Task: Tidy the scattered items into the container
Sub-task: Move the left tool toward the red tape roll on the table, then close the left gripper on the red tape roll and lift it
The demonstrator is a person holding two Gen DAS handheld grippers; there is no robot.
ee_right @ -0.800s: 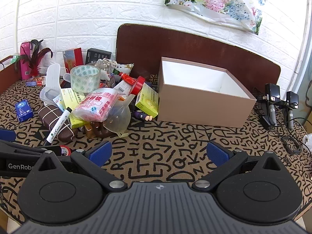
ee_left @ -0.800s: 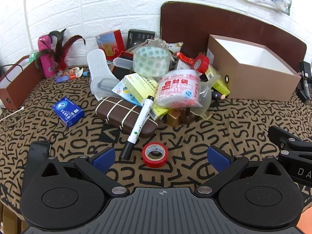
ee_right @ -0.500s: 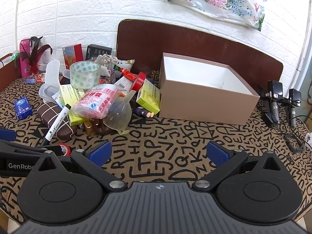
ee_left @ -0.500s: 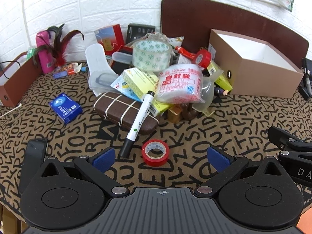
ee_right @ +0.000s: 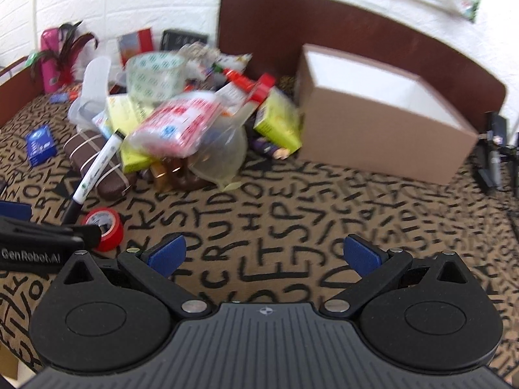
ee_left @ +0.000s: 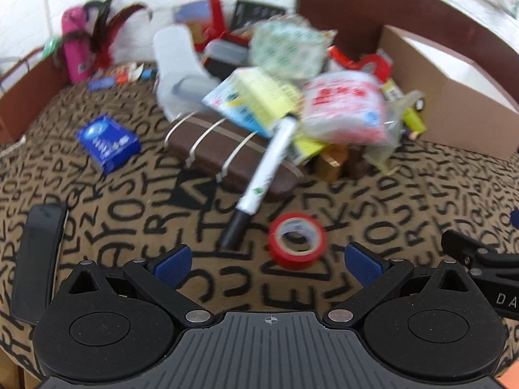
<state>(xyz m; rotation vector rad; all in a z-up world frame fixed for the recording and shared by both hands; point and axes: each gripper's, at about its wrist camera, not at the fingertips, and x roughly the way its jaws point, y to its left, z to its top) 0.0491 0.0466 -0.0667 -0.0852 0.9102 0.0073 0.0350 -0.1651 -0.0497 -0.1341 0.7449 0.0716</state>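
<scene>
L gripper [ee_left: 269,259]: jaws spread wide, empty, low over cloth.
R gripper [ee_right: 264,254]: spread wide, empty.
Red tape roll [ee_left: 296,241]: flat on cloth, just ahead of L gripper, beside marker [ee_left: 264,175] tip.
Box [ee_right: 382,120]: open, right of pile.

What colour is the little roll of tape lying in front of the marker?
Red, with a pale inner core; the tape roll shows best in the left wrist view.
</scene>
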